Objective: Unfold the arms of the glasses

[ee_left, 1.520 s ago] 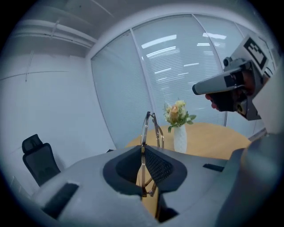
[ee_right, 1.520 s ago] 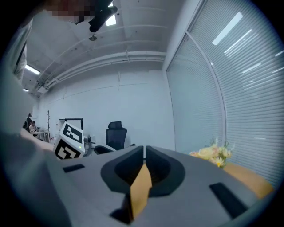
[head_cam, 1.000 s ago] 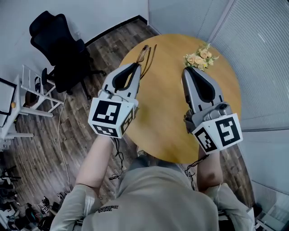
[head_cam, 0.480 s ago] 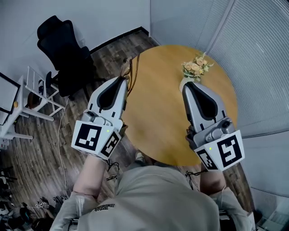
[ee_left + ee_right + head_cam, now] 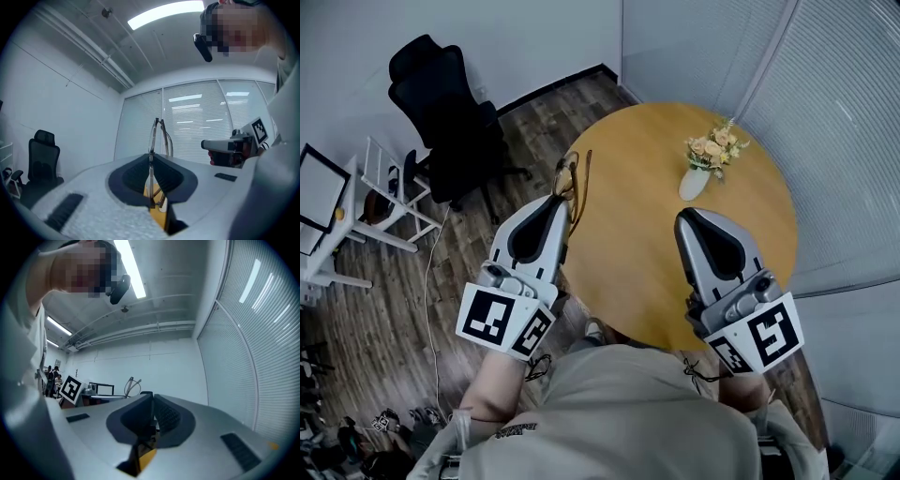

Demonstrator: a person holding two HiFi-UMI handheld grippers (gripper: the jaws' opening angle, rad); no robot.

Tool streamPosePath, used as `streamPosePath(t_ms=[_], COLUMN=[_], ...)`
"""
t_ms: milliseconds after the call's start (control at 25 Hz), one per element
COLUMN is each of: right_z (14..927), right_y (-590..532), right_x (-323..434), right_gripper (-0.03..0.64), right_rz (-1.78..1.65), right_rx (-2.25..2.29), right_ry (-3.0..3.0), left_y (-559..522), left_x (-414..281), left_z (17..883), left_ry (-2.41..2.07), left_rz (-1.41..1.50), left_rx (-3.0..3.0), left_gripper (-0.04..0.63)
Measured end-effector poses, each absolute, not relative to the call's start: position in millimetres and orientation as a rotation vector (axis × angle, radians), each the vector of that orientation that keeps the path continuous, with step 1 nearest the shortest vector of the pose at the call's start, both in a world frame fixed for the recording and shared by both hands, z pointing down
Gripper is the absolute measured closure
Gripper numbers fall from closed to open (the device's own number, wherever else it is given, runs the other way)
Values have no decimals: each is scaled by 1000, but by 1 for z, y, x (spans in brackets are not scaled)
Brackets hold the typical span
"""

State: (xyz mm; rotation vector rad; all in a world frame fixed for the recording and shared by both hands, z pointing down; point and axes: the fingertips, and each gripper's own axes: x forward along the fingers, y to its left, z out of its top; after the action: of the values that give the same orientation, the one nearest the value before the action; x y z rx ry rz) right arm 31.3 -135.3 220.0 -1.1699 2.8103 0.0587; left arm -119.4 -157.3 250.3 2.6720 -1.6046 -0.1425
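Left tongs (image 5: 560, 200) drawn back, clamped on glasses (image 5: 573, 176), gripped end hidden; right tongs (image 5: 689, 217) together, empty.

The glasses (image 5: 568, 177) look thin glossy metal wire, the table (image 5: 652, 244) smooth matt wood, the floor (image 5: 394, 309) dark wood planks.

Round wooden table (image 5: 647, 234) with a white vase of flowers (image 5: 695, 182) near its edge; black office chair (image 5: 450, 117) nearby.
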Motion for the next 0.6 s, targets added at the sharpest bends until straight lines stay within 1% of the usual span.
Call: streamPosePath(t_ms=[360, 600], right_z=[263, 250], right_y=[-135, -126], right_x=[22, 8], right_gripper=[579, 579], right_rz=[19, -33], right_rx=[-1227, -1122], right_ry=[2919, 2896], left_y=[-142, -135], left_x=[-133, -139], left_z=[270, 270], left_ry=[-1586, -1579], left_rz=[-143, -135], left_rx=[2600, 2595], left_gripper=[555, 555])
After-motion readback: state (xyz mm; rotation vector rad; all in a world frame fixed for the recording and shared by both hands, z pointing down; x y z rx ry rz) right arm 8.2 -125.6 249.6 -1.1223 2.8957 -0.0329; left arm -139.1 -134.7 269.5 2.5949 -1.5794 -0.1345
